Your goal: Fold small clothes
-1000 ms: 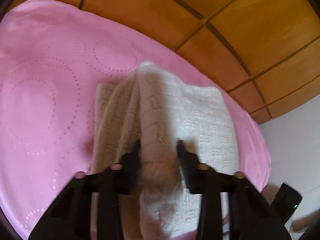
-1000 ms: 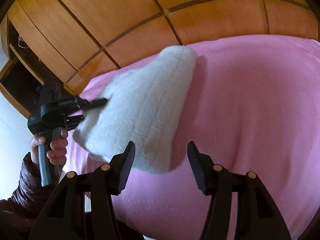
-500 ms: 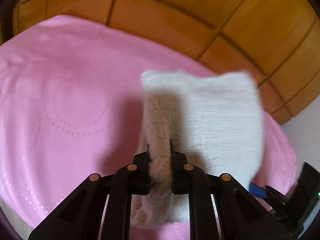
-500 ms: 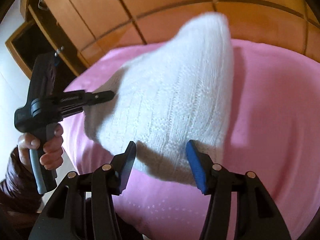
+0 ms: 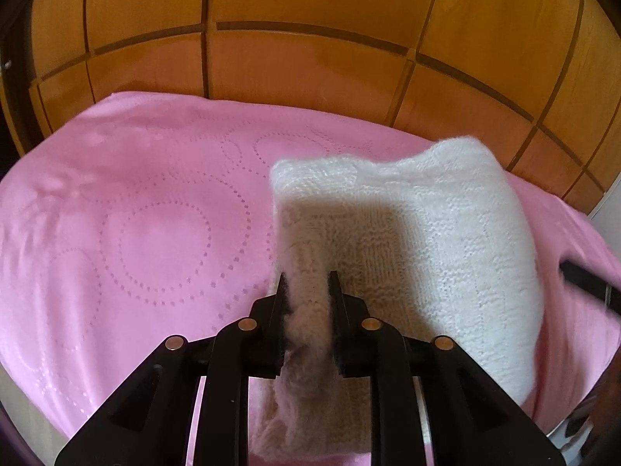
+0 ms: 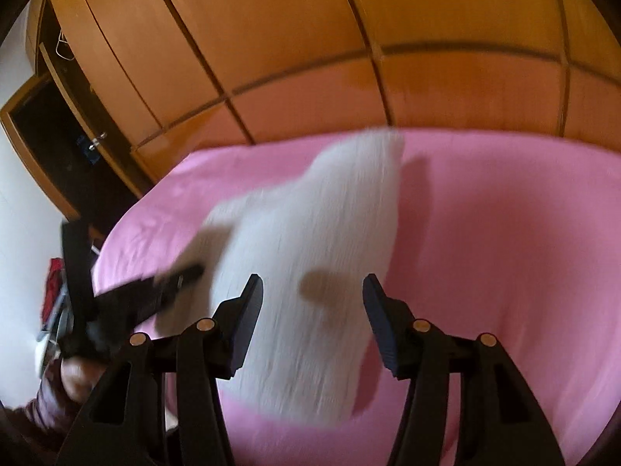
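Observation:
A white knitted garment (image 5: 446, 240) lies bunched on the pink bedspread (image 5: 136, 213). My left gripper (image 5: 305, 277) has a fluffy fold of its near edge between the pads, which still touch the fabric while the jaws are opening. In the right wrist view the garment (image 6: 322, 256) is motion-blurred, and the left gripper (image 6: 170, 283) reaches its left edge. My right gripper (image 6: 312, 283) hovers open over the garment's near part, fingers wide apart and not pressing it. One of its fingers (image 5: 586, 281) shows dark at the right edge of the left wrist view.
A wooden panelled wardrobe (image 5: 310, 58) runs behind the bed. One of its compartments stands open and dark (image 6: 58, 147) at the left. A person's hand (image 6: 73, 376) in a dark sleeve holds the left gripper. Bare pink bedspread (image 6: 504, 233) spreads to the right of the garment.
The left gripper pinched the garment's near fold tight, swung round, and its jaws now stand slightly wider. The right gripper moved in over the garment, which shifted towards it.

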The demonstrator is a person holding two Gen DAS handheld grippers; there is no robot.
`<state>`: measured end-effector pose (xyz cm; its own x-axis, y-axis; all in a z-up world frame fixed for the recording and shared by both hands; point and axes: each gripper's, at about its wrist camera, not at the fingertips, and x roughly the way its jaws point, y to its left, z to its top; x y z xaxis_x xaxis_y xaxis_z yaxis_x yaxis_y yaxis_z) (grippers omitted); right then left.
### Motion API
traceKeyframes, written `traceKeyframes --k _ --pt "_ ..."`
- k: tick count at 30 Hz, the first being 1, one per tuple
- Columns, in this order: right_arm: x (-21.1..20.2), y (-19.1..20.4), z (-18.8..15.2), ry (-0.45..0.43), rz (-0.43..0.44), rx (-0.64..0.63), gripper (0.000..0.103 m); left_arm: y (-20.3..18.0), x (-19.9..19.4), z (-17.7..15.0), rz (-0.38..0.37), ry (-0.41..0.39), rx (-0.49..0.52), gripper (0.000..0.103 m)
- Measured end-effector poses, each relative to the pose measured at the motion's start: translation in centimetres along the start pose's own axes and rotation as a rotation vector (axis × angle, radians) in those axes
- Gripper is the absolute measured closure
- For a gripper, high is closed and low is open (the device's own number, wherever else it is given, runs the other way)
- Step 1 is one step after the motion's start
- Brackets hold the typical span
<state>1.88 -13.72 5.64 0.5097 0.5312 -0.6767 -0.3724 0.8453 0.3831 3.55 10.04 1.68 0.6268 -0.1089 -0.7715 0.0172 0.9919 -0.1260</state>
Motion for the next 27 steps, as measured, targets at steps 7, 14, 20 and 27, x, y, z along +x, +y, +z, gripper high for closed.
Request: traceKeyframes --k 7,14,20,27 --pt "6.0 1.1 4.9 0.059 -0.109 -0.085 0.049 0.0 0.1 -0.3 0.018 -0.012 0.024 0.077" --pt "11.1 1.6 4.2 0.176 -0.178 -0.168 0.037 0.0 0.3 -0.7 0.007 -0.010 0.024 0.077" --pt "9.5 1.5 3.9 0.122 -0.132 -0.140 0.027 0.2 0.4 -0.9 0.006 -0.008 0.023 0.077" --pt "5.4 -0.2 2.7 0.056 -0.056 -0.030 0.018 1.0 0.3 -1.2 0.005 -0.009 -0.003 0.058"
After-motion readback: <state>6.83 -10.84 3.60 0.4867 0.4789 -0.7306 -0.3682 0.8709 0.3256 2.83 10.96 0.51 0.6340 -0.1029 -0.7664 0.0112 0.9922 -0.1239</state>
